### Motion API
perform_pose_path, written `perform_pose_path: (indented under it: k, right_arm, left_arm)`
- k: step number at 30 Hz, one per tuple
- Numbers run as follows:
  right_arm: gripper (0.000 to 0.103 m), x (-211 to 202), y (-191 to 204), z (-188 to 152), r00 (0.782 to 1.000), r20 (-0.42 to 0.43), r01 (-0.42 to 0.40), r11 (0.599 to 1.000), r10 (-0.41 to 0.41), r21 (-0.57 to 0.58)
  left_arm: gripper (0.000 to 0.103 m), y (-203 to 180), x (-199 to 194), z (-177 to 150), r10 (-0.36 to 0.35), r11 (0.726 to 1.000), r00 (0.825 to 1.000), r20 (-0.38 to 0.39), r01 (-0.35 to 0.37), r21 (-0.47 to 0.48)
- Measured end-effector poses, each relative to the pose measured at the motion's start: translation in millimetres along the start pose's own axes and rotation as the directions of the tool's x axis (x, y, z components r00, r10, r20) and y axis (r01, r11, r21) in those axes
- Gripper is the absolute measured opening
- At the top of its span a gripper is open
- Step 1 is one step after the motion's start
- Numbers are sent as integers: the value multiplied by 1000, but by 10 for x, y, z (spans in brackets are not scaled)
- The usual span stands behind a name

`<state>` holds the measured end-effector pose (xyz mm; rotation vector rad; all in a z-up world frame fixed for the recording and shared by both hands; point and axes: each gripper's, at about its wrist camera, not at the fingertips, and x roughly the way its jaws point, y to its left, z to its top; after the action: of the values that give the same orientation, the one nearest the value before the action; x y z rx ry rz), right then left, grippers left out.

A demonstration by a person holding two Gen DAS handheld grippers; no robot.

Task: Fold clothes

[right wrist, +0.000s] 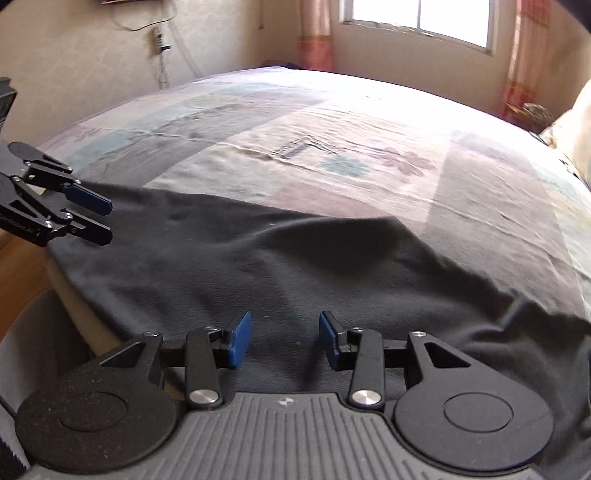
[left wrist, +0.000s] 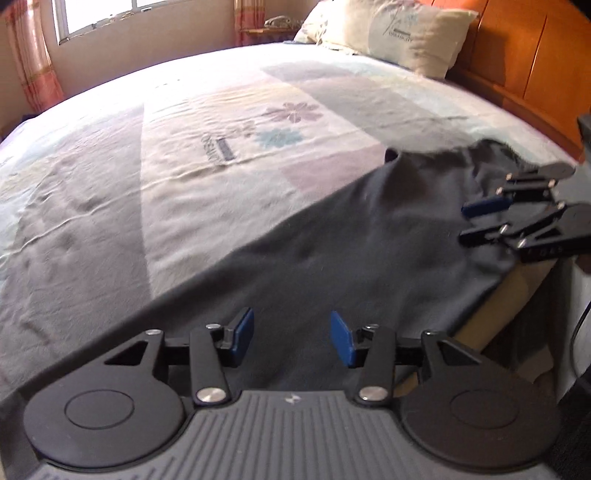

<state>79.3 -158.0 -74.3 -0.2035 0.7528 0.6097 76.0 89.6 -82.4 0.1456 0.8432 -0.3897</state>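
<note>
A dark grey garment [left wrist: 332, 251] lies spread along the near edge of the bed, with a raised fold at its far end [right wrist: 384, 229]. In the left wrist view my left gripper [left wrist: 291, 339] hovers over the cloth, its blue pads apart and nothing between them. My right gripper [left wrist: 467, 221] shows at the right of that view, over the garment's other end by the bed's edge, jaws apart. In the right wrist view the right gripper [right wrist: 284, 341] stands open above the dark cloth with nothing held, and the left gripper [right wrist: 105, 219] reaches in from the left, open too.
The bed sheet [left wrist: 184, 155] has pale and grey patches with flower prints. A pillow [left wrist: 399, 33] rests against the wooden headboard [left wrist: 524, 62]. A window [right wrist: 417, 18] and pink curtains [left wrist: 33, 59] are beyond. The mattress edge [left wrist: 509, 295] drops off beside the garment.
</note>
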Motion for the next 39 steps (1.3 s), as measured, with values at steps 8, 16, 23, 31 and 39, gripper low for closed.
perform_pose_path:
  k: [8,16,23,31,39]
  right_arm:
    - [50,59,-141,-144,1000,-3,2,996,-2,84]
    - [55,-149,-274,-98,995,51,-95,972,86,216]
    - [60,40,-159,-195,990,32,-138,970,134,200]
    - [73,-566,-705,-387,988,101,90,966,-118,242]
    - [73,-906,-1413,-948,919,-76,386,845,-386,369]
  left_arm:
    - [50,299,440,57,-83,981,996,29,87,-174]
    - [55,537,-29,-204,87,961,996,-21,-90,-263]
    - [65,570,32,-419,155,944,986,-55,-165,-287]
    - [75,414,-61,-407,197,959,977,-85,-210,-191]
    - [76,537,-147,-537,259,927,957,-133,-285,-242]
